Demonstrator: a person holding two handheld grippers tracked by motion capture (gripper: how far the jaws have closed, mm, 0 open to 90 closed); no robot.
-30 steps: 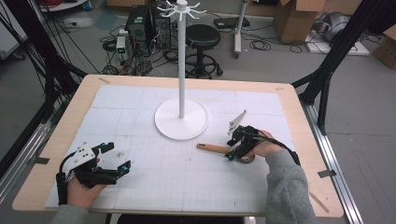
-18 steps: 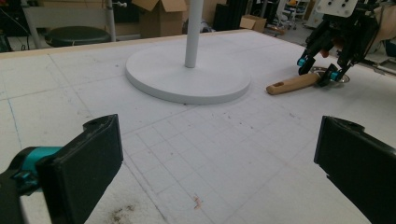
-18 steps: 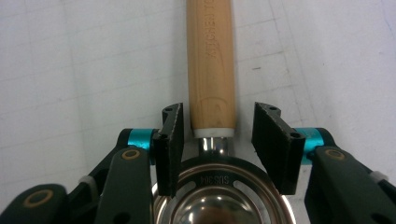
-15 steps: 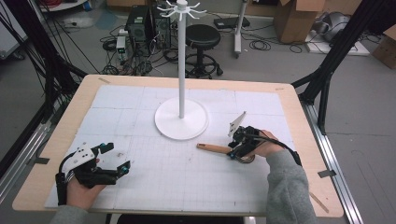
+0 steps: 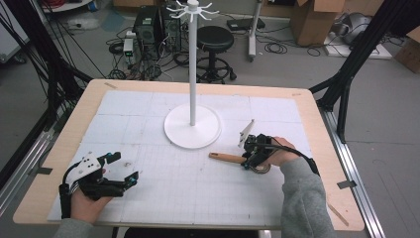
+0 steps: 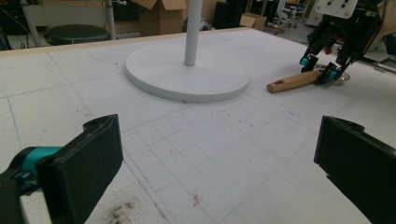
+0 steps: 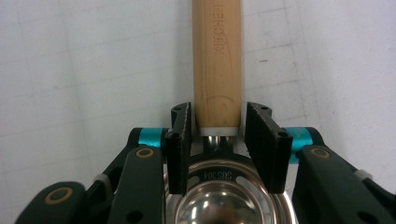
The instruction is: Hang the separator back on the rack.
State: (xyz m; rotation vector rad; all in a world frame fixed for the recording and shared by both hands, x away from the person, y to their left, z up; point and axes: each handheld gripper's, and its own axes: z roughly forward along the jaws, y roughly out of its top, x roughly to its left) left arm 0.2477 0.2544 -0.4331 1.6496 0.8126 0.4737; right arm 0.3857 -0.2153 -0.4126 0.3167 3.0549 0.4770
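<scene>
The right gripper (image 7: 218,140) stands over a utensil with a light wooden handle and a shiny steel bowl (image 7: 217,60), its two black jaws set either side of the handle's lower end, right where the wood meets the metal collar. The jaws sit just beside the wood; whether they actually press on it cannot be told. In the high view the right gripper (image 5: 253,152) and the utensil (image 5: 227,158) lie on the white gridded mat (image 5: 198,183), right of centre, handle pointing left. Just beyond it stands the round white base of a tall white hook stand (image 5: 192,125). The left gripper (image 5: 125,168), held in the person's left hand (image 5: 86,203) near the front-left corner, has its jaws spread wide apart, grasping nothing.
</scene>
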